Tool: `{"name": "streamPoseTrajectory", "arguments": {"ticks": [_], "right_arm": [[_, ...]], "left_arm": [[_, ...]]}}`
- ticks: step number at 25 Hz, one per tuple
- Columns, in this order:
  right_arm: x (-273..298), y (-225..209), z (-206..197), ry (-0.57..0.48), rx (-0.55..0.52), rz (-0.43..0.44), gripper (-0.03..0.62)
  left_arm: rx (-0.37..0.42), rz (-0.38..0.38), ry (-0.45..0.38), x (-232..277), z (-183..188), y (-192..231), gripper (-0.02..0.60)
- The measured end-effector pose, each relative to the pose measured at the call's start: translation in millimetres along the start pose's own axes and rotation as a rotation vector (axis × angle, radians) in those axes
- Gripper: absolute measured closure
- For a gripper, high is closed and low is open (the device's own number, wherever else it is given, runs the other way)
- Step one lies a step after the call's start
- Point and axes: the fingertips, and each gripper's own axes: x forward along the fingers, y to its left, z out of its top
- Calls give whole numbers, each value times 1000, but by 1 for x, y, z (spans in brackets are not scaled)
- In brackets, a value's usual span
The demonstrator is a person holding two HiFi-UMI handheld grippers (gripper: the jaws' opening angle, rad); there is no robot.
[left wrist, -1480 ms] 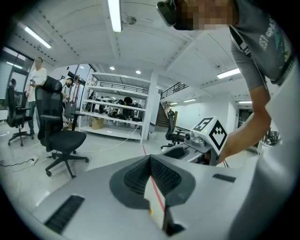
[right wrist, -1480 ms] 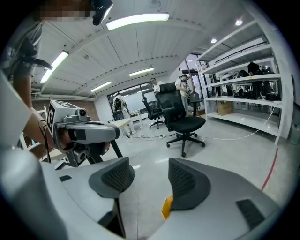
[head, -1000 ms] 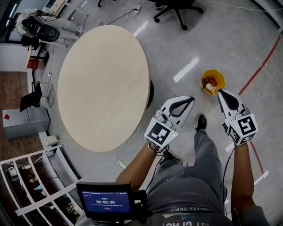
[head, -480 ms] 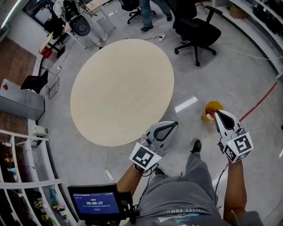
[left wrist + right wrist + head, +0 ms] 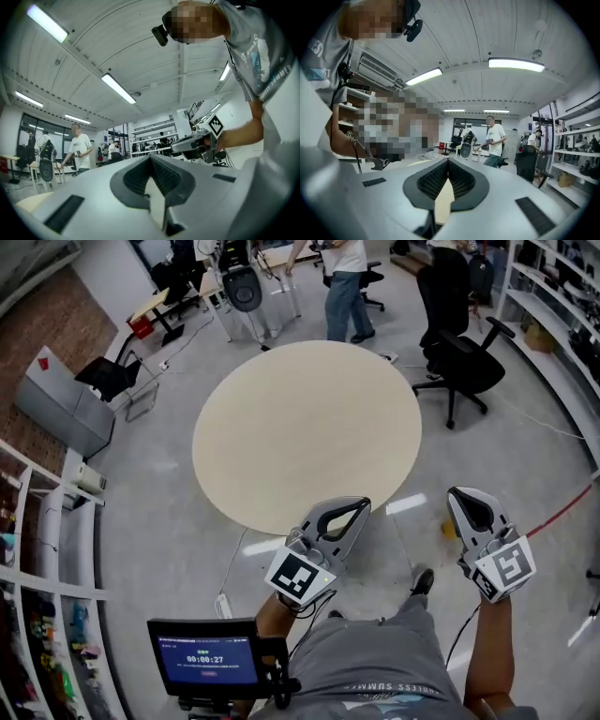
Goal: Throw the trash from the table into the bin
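Both grippers closed and empty, bin on the floor by the right one.

Nearest, a screen sits below the person's left forearm. The left gripper has its jaws pressed together with nothing between them; in the head view its tip lines up with the near edge of the round table. The right gripper is likewise closed on nothing, held well apart from the left, over the grey floor. Between the two, just beside the right one, a sliver of the yellow bin shows on the floor, mostly hidden behind that gripper; its contents cannot be seen. Beyond the table stand a black chair and another person.
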Motion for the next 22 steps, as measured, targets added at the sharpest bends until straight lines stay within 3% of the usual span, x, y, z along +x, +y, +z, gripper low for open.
{"name": "streamPoseTrajectory", "arguments": {"ticks": [4,7,12,22], "right_arm": [[22,68,77,-25,-48,64,583],[46,102,112,-36,-75,102,585],[74,146,132,-44,-111,169,585],[109,191,182,-71,-142,367,585]], "left_arm": [[76,30,10,-64,61,20,540],[112,56,11,-96,87,42,540],[111,123,6,-138,96,59,540],[135,286,17,-175,134,91,540]]}}
